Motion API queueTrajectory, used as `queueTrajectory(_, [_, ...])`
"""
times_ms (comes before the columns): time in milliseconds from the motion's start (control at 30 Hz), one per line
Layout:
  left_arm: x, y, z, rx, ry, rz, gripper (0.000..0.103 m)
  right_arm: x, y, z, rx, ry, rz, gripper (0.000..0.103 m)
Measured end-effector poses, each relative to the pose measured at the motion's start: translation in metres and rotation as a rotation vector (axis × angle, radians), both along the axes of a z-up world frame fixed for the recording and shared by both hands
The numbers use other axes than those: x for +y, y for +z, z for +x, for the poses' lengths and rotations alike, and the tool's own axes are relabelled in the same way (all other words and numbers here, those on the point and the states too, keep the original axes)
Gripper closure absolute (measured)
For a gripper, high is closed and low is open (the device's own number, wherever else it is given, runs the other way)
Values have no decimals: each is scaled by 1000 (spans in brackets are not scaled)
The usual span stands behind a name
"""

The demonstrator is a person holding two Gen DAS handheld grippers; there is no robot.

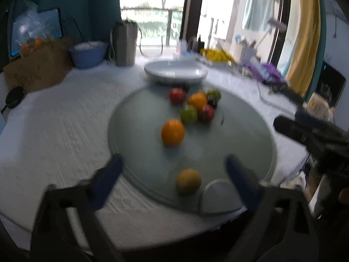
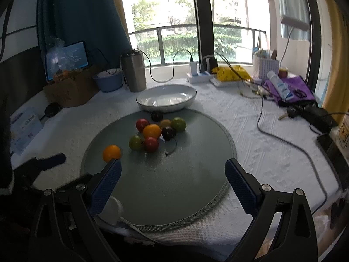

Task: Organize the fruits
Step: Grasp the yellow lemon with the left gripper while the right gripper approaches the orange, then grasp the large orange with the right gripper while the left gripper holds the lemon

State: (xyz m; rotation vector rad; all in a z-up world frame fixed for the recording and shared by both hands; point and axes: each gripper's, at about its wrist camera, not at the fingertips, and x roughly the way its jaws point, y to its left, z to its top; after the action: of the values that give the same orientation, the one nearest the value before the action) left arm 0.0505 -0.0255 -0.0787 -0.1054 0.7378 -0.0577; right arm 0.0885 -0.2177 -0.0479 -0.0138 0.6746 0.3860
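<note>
Fruits (image 2: 157, 134) cluster ahead of both empty, wide-open grippers: left gripper (image 1: 174, 174), right gripper (image 2: 173, 174)

no readable text, labels too blurred

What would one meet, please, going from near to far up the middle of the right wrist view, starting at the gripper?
Right gripper → glass turntable → red fruit → orange fruit → dark fruit → white bowl → window railing.

window (image 2: 165, 21): bright daylight | curtain (image 2: 82, 15): teal | tablecloth (image 2: 272, 152): seemingly white
</note>
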Motion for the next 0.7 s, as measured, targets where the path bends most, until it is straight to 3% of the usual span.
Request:
queueTrajectory(67, [0, -10, 5, 44, -10, -10, 36, 0, -5, 4, 25, 10, 9, 6])
queueTrajectory(167, [-1, -19, 11, 95, -30, -13, 50, 1, -8, 8, 42, 34, 31, 14])
queueTrajectory(300, [-2, -20, 12, 100, -39, 12, 65, 10, -14, 13, 74, 62, 51, 25])
queueTrajectory(333, [0, -20, 13, 102, -44, 13, 73, 13, -16, 15, 86, 70, 52, 26])
queueTrajectory(600, [26, -11, 20, 87, -17, -30, 76, 46, -18, 26, 109, 156, 25, 34])
queueTrajectory(700, [40, -7, 22, 67, 3, -44, 76, 65, -22, 32, 137, 202, 3, 43])
